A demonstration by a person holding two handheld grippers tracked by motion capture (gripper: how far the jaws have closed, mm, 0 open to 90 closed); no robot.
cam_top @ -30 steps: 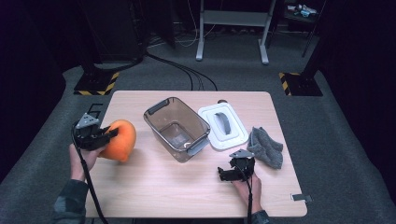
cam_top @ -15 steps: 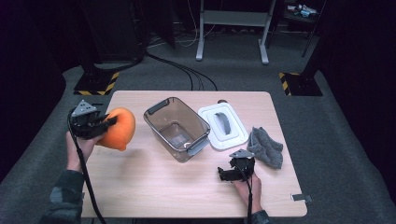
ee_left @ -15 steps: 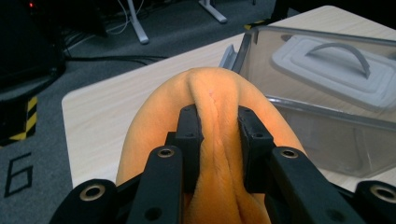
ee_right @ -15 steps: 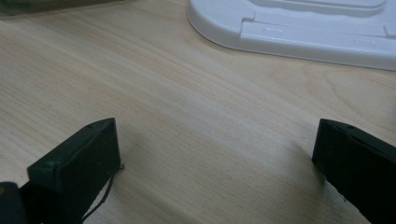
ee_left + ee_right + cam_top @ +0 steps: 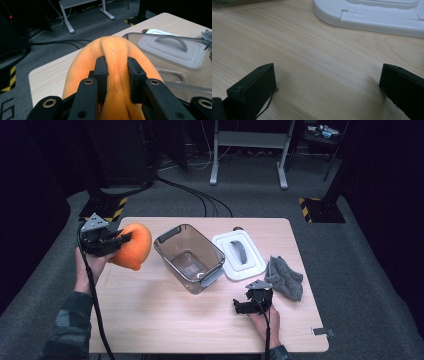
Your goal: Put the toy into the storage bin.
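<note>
An orange plush (image 5: 133, 247) is being pinched in a fold by the left gripper (image 5: 116, 241), off the table (image 5: 165, 325) at its far left. A bin (image 5: 189, 257) is lying just right of it, nearer the left hand. The right gripper (image 5: 243, 306) is being rested wide open and empty, near right.

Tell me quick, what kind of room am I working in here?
Probably a lab or recording studio, not a home: one small wooden table on grey carpet, black surroundings, hazard-striped stand bases, loose floor cables and a metal frame behind.
</note>
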